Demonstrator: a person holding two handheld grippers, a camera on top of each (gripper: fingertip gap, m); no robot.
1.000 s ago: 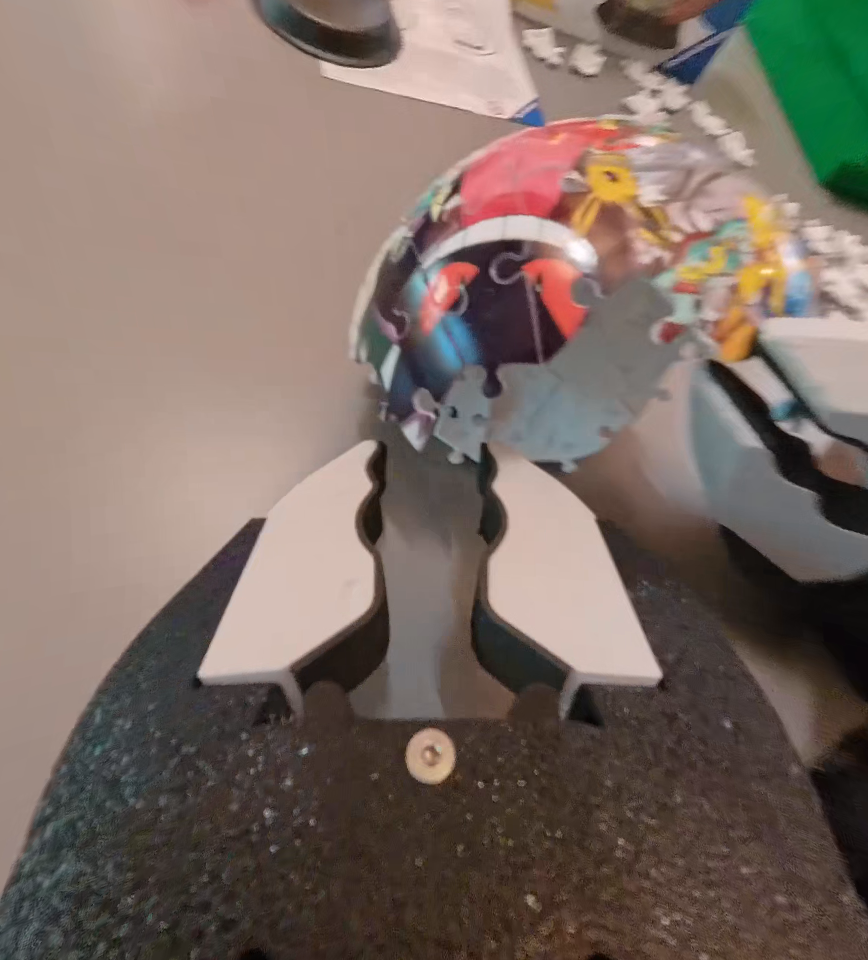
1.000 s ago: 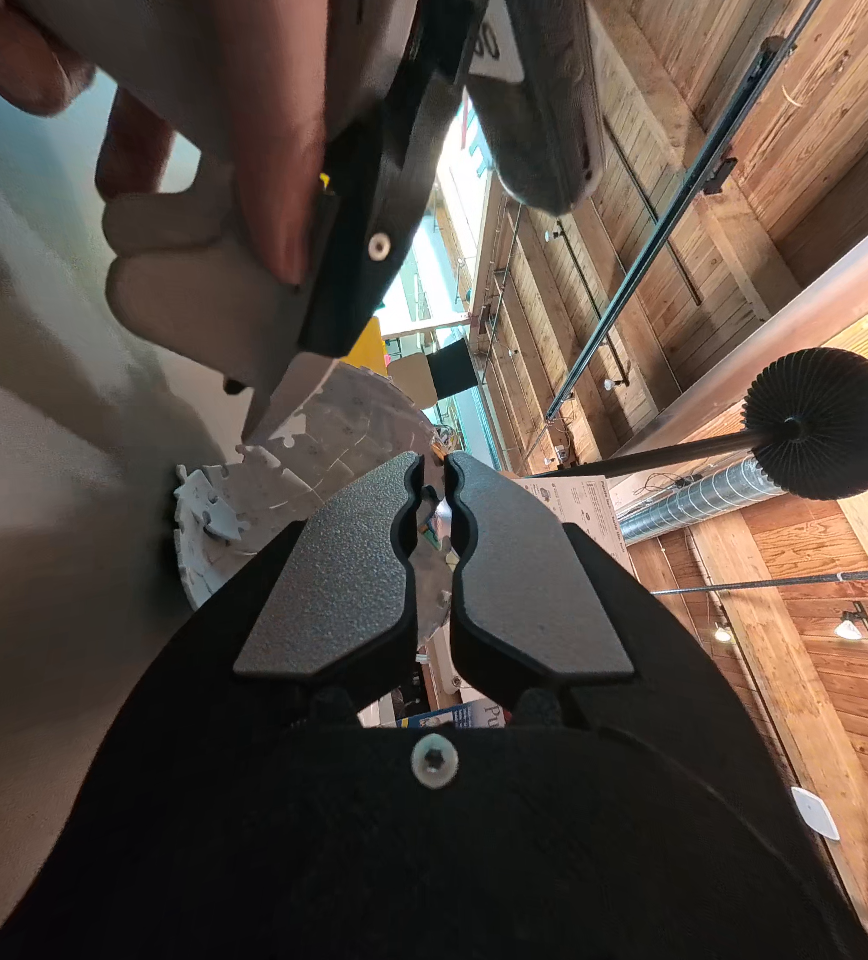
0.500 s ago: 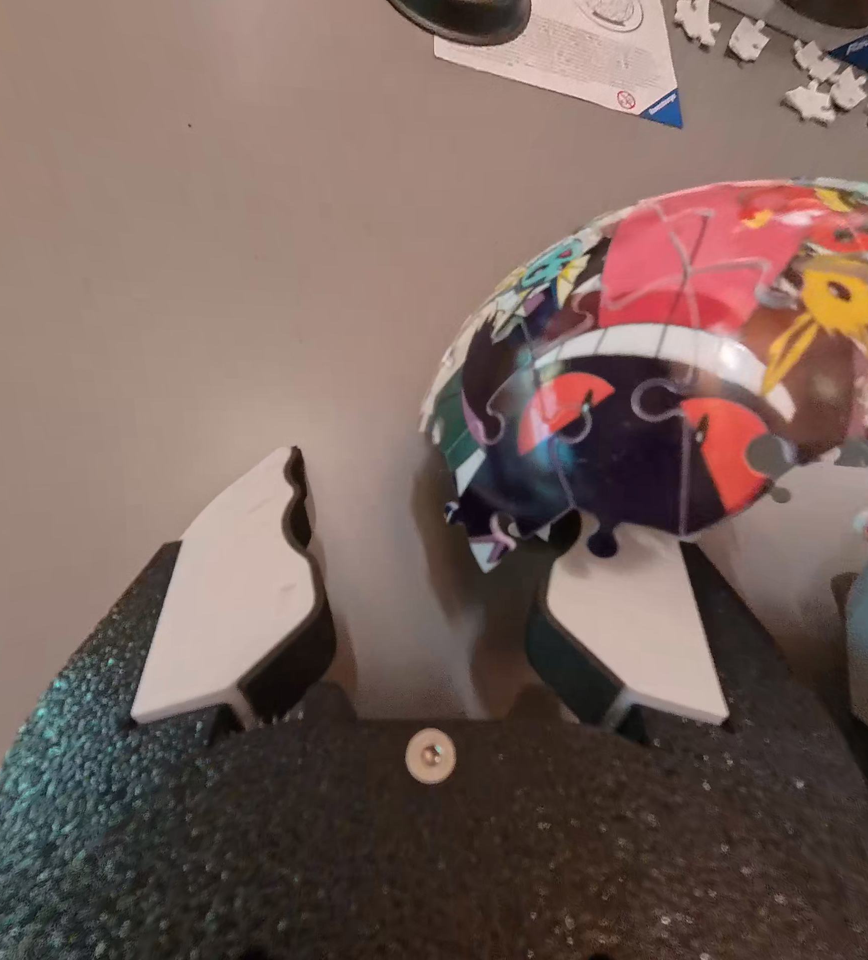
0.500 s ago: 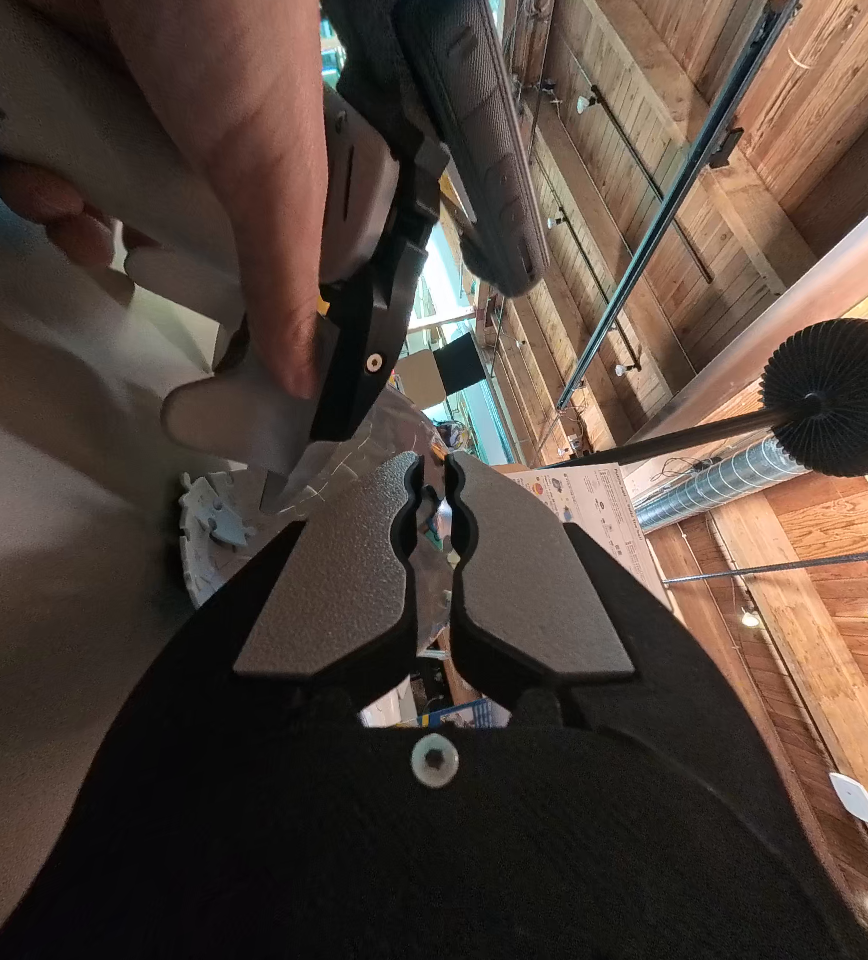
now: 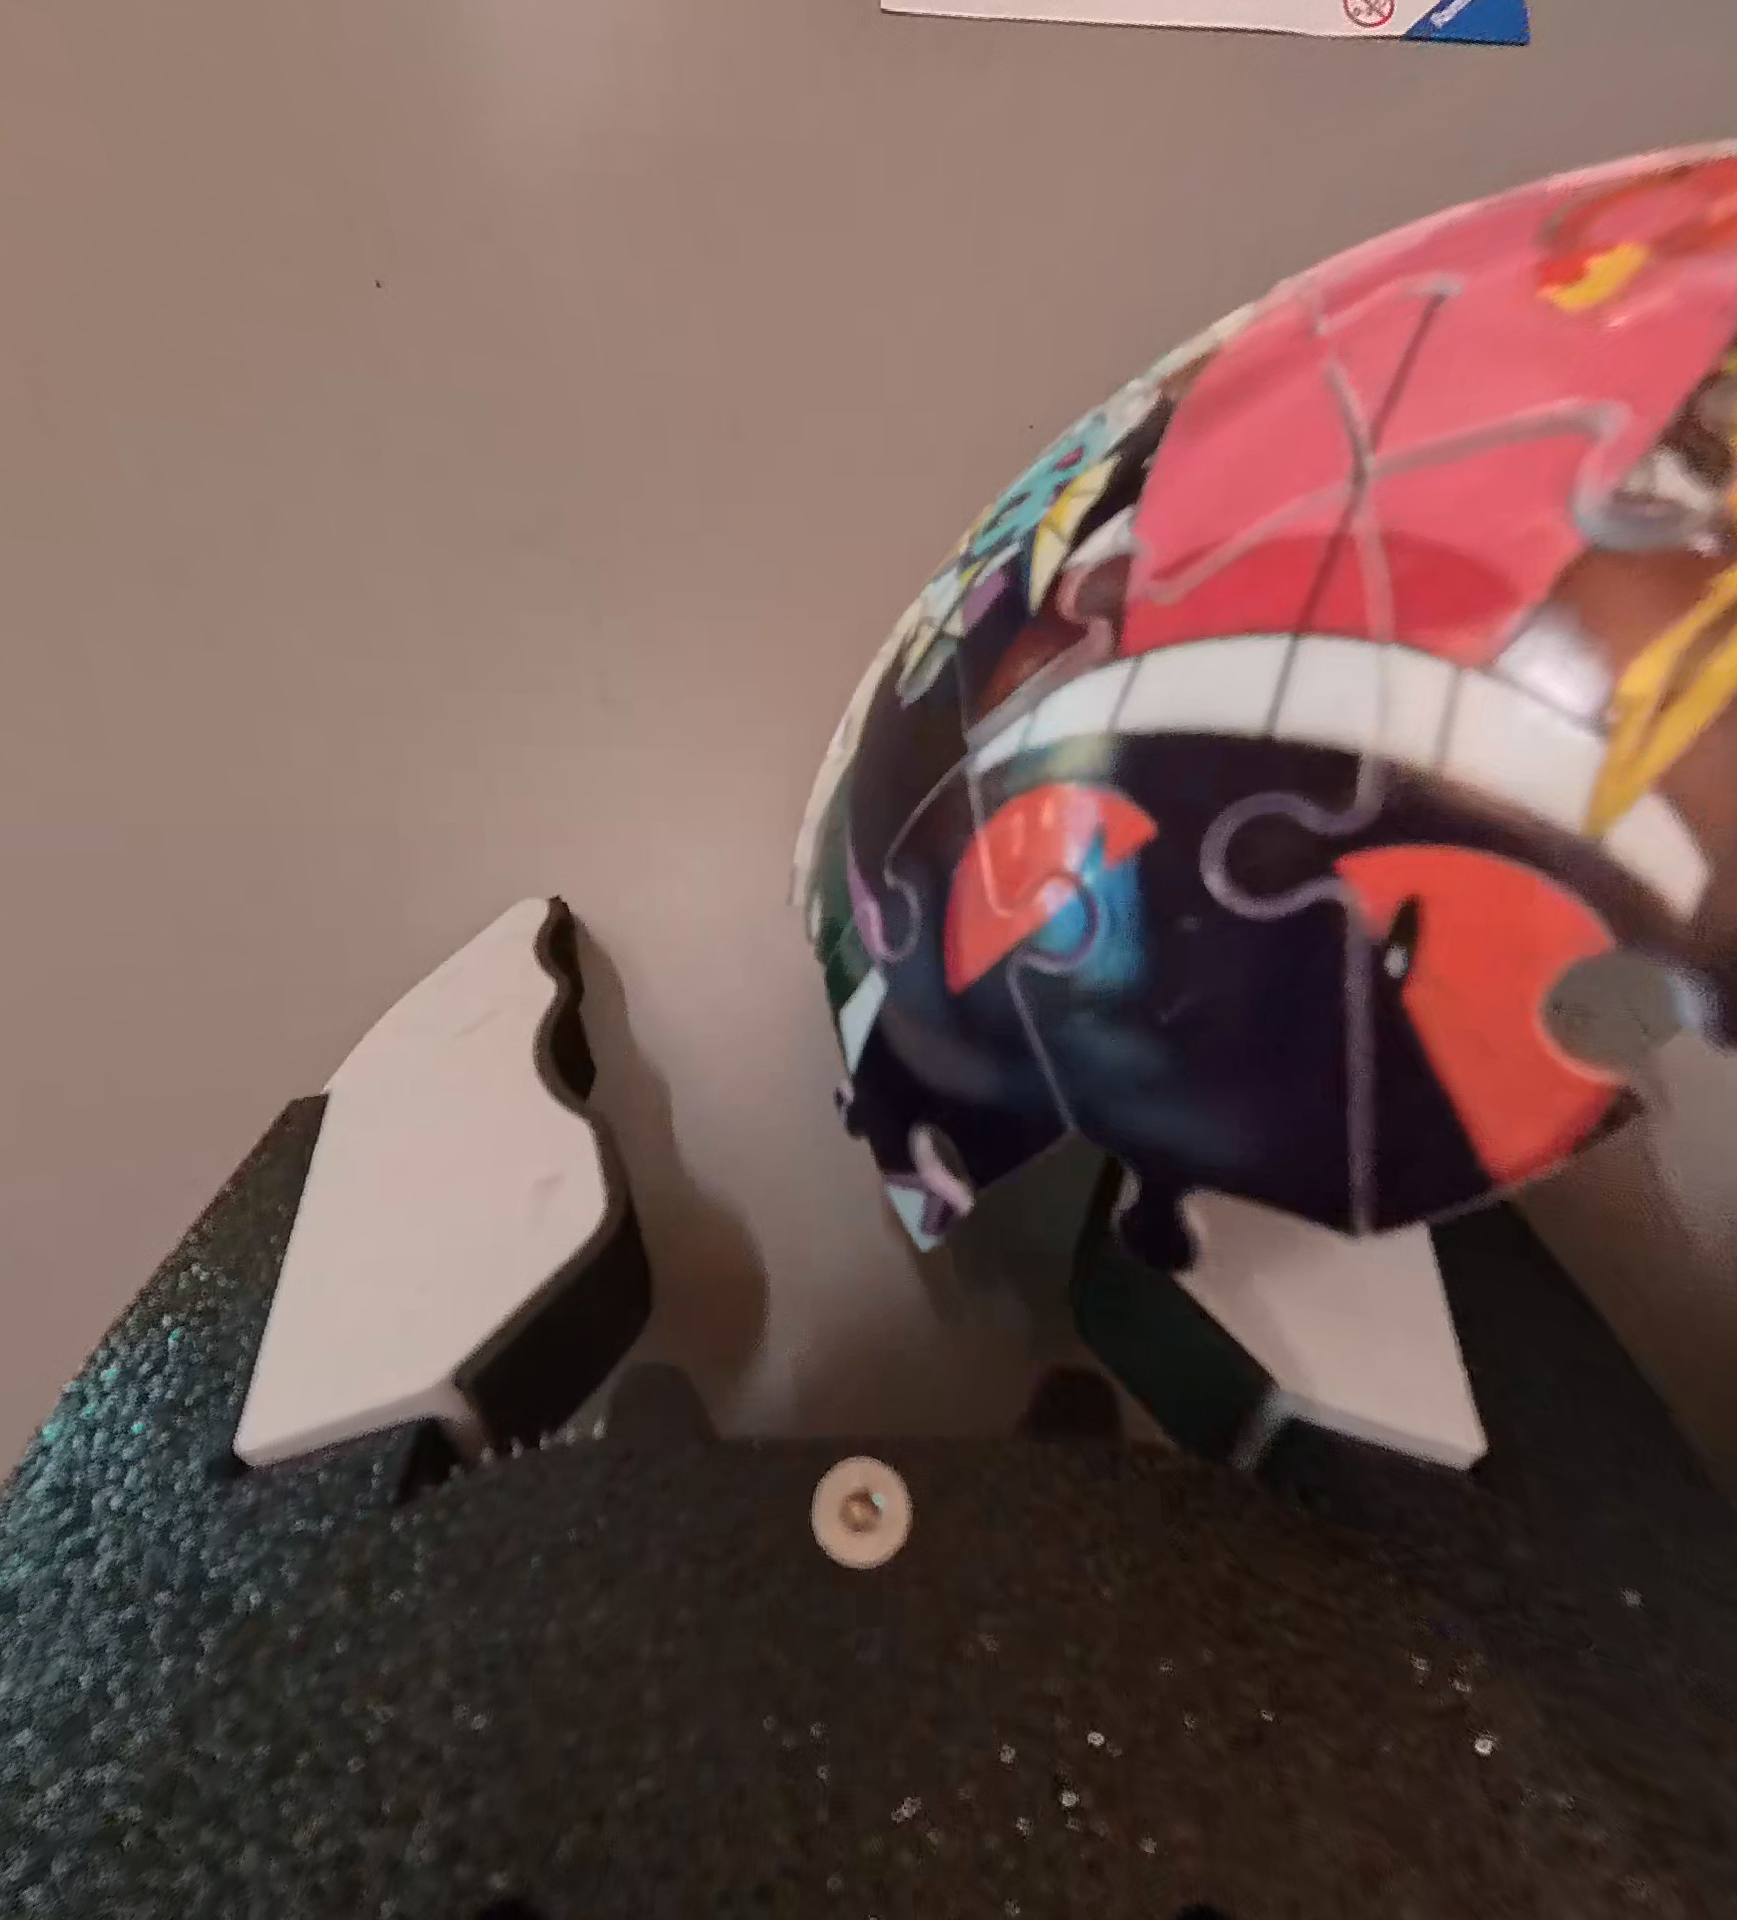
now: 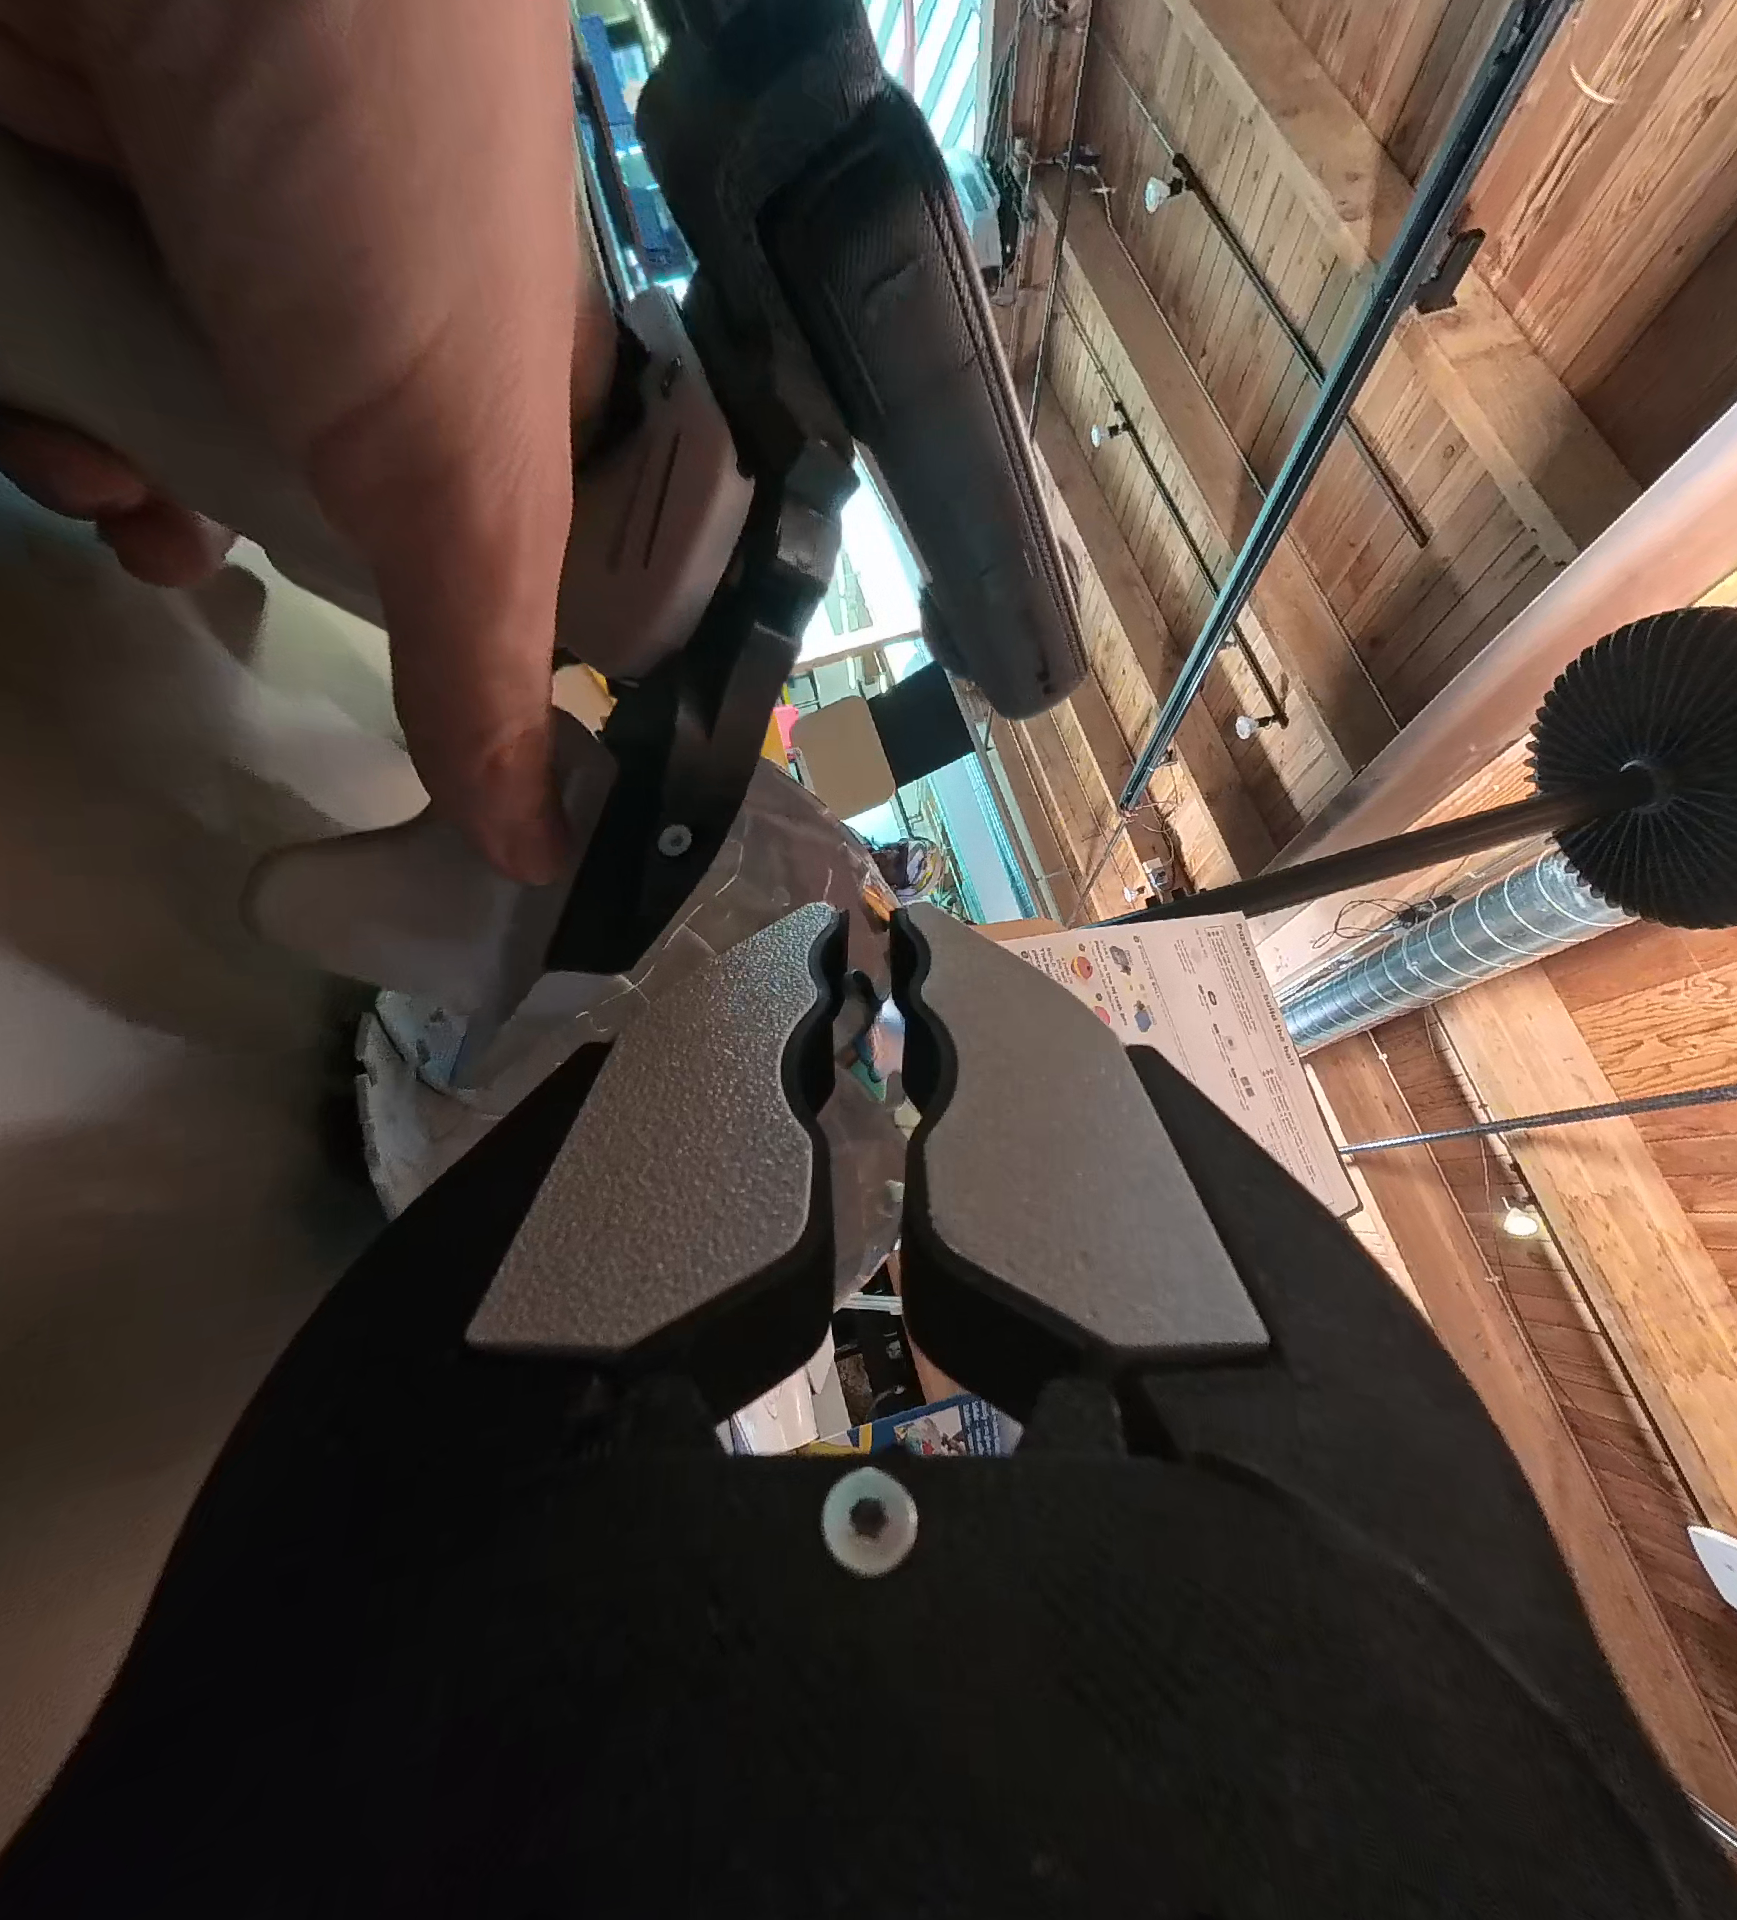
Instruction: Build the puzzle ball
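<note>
The half-built puzzle ball (image 5: pixel 1311 779) is a colourful curved shell held above the grey table (image 5: pixel 324 468) on the right of the left wrist view. My left gripper (image 5: pixel 843 1039) is open and empty; its right white finger (image 5: pixel 1342 1340) lies partly under the shell's lower edge, and its left finger (image 5: pixel 448 1174) stands clear of the shell. In the right wrist view my right gripper (image 6: pixel 869 935) is shut on the shell's rim, and the shell's grey inside (image 6: pixel 791 862) shows beyond the dark fingers. The left gripper's white finger (image 6: pixel 376 914) touches the shell's jagged edge (image 6: pixel 407 1132).
A printed instruction sheet (image 5: pixel 1207 16) lies at the far edge of the table and also shows in the right wrist view (image 6: pixel 1207 1039). A person's hand (image 6: pixel 376 364) holds the left gripper close above my right one. Wooden walls and a duct are behind.
My left gripper has gone from nearly shut at the shell's edge to wide open and has moved in closer under the shell. The right gripper has kept its hold.
</note>
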